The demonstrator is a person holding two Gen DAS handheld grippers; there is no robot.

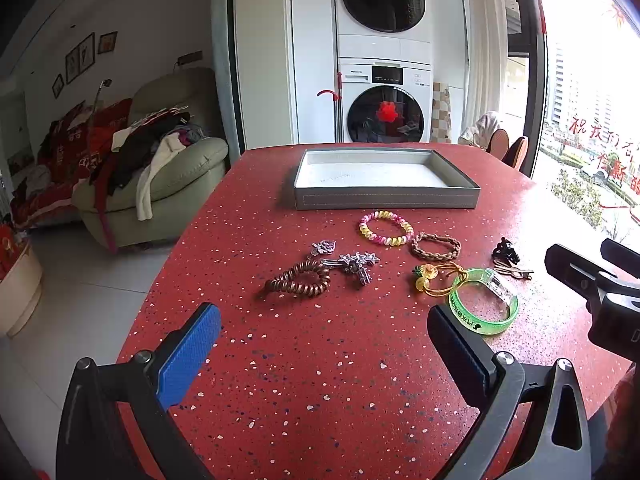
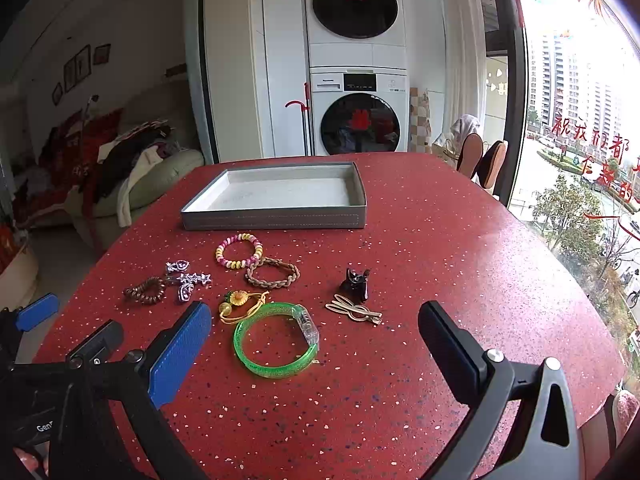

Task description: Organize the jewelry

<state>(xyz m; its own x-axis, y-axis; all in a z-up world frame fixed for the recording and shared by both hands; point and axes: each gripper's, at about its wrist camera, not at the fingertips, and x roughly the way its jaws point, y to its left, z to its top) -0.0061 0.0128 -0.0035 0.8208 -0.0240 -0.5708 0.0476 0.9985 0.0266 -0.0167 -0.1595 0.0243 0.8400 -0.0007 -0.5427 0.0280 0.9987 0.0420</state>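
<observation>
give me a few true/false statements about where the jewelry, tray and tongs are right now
1. The grey tray holds no jewelry. True.
2. The green bangle lies inside the tray. False: it lies on the red table, nearer the camera than the tray.
3. The left tongs are shut on the copper spiral hair tie. False: they are open and hold nothing.
4. The right tongs are open. True.
5. The pink and yellow bracelet is beside the brown braided bracelet. True.
</observation>
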